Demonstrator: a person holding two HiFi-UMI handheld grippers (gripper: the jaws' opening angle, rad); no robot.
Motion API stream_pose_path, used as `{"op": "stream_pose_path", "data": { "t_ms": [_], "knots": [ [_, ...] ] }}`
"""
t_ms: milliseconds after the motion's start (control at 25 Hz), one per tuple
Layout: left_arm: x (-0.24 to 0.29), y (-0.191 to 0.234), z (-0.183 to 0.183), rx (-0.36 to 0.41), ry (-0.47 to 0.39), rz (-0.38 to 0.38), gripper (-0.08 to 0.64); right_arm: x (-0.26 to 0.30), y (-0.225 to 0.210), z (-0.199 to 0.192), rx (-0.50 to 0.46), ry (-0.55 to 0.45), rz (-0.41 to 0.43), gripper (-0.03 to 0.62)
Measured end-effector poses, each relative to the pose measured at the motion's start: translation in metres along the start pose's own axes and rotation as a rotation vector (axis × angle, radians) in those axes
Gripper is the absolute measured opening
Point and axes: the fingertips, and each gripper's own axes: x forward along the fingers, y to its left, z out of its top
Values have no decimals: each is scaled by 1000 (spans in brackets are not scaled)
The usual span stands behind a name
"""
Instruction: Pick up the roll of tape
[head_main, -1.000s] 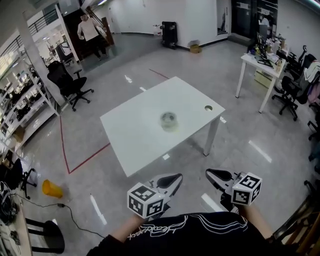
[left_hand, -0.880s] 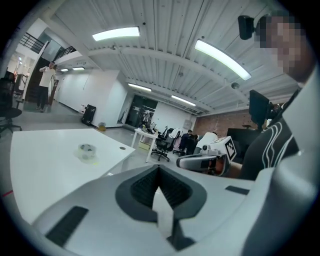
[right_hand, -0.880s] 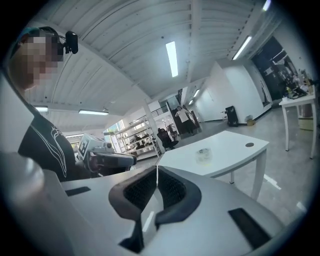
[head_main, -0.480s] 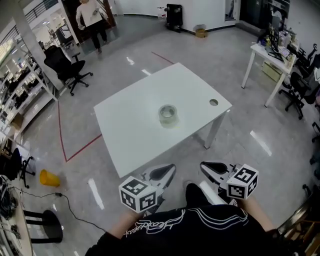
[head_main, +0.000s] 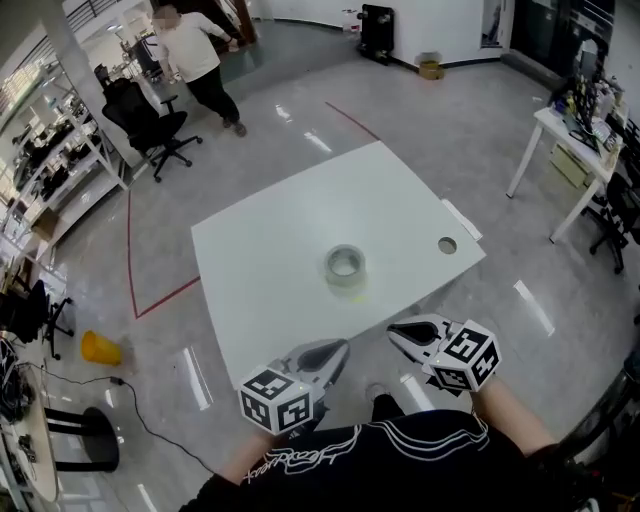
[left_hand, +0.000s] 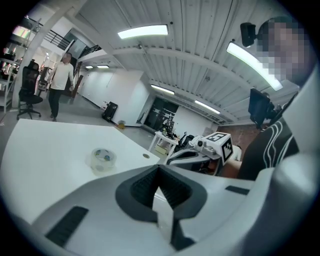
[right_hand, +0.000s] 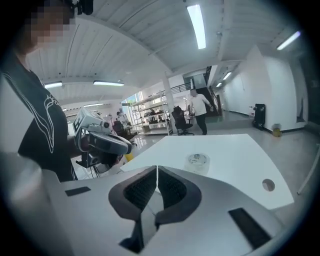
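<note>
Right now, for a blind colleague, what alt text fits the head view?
A clear roll of tape sits near the middle of a white table. Close to its near edge, the person's left claw and right claw point toward the roll, both shut and empty.

From the near edge of the white table, open tabletop runs up to the roll of tape near the middle, with bare surface on every side of it. A round hole lies toward the table's right corner, well apart from the roll. An office chair and a walking person stand well beyond the table's far side.
</note>
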Motion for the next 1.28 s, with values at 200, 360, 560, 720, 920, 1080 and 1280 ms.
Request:
{"op": "stream_pose_path", "data": {
  "t_ms": [200,360,560,720,920,1080,1280],
  "knots": [
    [-3,12,-1,-40,-4,60,3,29,-24,6,-90,87,18,14],
    [-7,34,-7,-88,-19,98,3,68,-35,5,-133,142,31,15],
    [-2,56,-10,-107,-12,150,3,104,-48,-1,-188,215,81,15],
    [0,68,-12,-141,-36,181,3,125,-51,-6,-246,265,127,20],
    [1,82,-14,-166,-56,213,3,153,-56,-20,-365,354,161,108],
    [0,92,-15,-184,-73,234,3,173,-61,-37,-487,441,174,137],
    [2,99,-21,-205,-72,251,3,189,-65,-59,-595,542,194,137]
  ]
}}
